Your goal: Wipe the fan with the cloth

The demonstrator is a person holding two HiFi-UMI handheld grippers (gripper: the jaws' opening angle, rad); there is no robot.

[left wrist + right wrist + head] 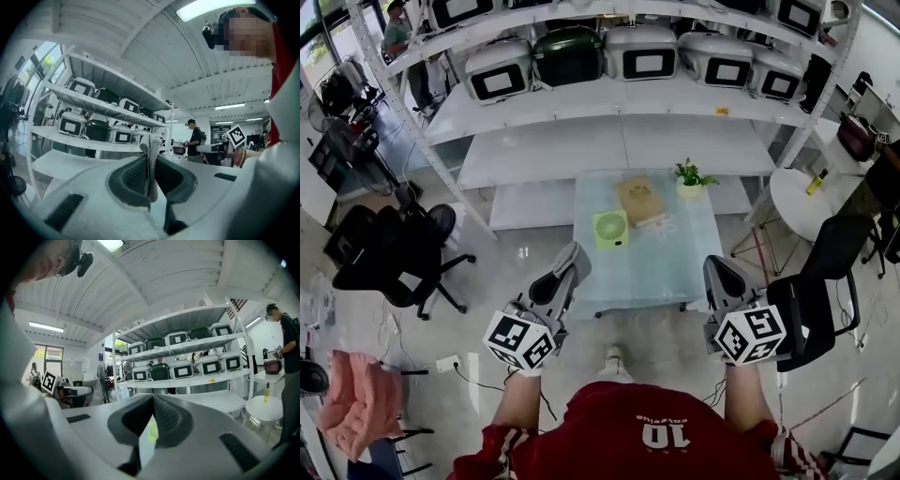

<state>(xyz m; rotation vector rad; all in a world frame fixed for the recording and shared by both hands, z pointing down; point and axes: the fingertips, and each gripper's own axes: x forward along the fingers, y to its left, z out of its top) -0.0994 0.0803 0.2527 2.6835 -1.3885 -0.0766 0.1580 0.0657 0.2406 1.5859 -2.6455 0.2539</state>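
Observation:
A small green fan [610, 229] stands on the glass table [675, 272] ahead of me, with a tan folded cloth [639, 200] just behind it to the right. My left gripper [574, 255] hovers over the table's near left corner, well short of the fan. In the left gripper view its jaws [150, 143] are pressed together with nothing between them. My right gripper [718, 268] hangs at the near right edge. It is shut and empty [152, 400], and a sliver of the green fan [152, 432] shows through the gap below its tips.
A potted plant [691, 176] sits at the table's far right corner. White shelves with several boxy appliances [639, 52] rise behind. Black office chairs stand left [403, 248] and right [825, 272], near a round white table [802, 202]. A person [194, 140] stands in the background.

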